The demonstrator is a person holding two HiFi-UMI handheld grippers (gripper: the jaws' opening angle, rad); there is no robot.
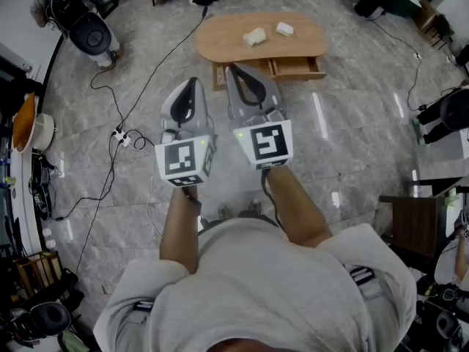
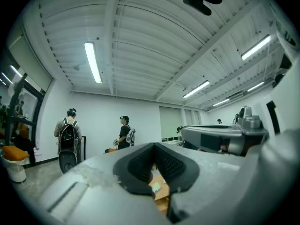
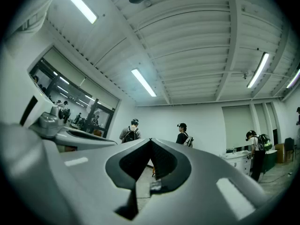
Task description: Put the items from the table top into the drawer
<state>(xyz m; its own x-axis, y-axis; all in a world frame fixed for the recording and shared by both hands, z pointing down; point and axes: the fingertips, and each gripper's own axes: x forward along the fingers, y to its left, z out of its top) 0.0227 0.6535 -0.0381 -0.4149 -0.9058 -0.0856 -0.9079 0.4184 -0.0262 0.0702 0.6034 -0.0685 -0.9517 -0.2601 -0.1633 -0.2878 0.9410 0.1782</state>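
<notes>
Head view: drawer (image 1: 297, 67) open | right gripper view: person with backpack (image 3: 131, 131)

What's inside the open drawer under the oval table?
The pulled-out part of the drawer shows only bare wood, no items. Its back is covered by the table top, so that part cannot be seen.

Grey marble floor (image 1: 352, 145), white ceiling (image 2: 140, 41), strip lights (image 2: 93, 62)
</notes>
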